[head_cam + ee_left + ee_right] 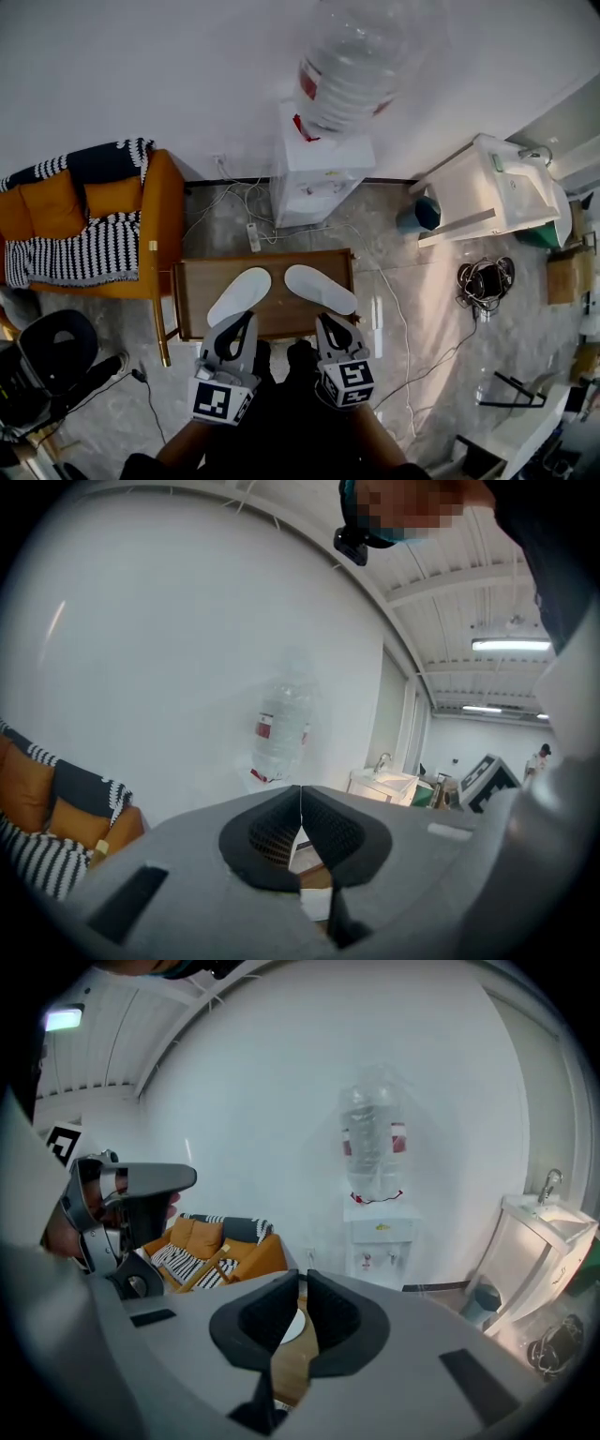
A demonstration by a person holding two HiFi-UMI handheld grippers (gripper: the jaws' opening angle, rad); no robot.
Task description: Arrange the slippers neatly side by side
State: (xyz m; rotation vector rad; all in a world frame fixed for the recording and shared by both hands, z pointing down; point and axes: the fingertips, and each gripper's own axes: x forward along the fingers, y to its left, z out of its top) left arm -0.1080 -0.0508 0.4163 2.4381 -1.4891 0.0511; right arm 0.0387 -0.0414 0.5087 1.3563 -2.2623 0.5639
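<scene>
Left tongs [247, 317] hovering fully closed, gripping nothing, tips at near end of left slipper [239, 295]; contact unclear. Right tongs [324, 320] showing only narrow slit, nothing between, sitting at near end of right slipper [321, 288]. Both slippers lying on wooden counter [187, 314], far ends nearly meeting, near ends splaying apart. Closed tips probably serving as pushers for nudging near ends inward.

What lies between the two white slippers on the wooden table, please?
Nothing but bare wood of the table. In the head view, the left slipper and the right slipper lie splayed apart, with only tabletop in the gap.
</scene>
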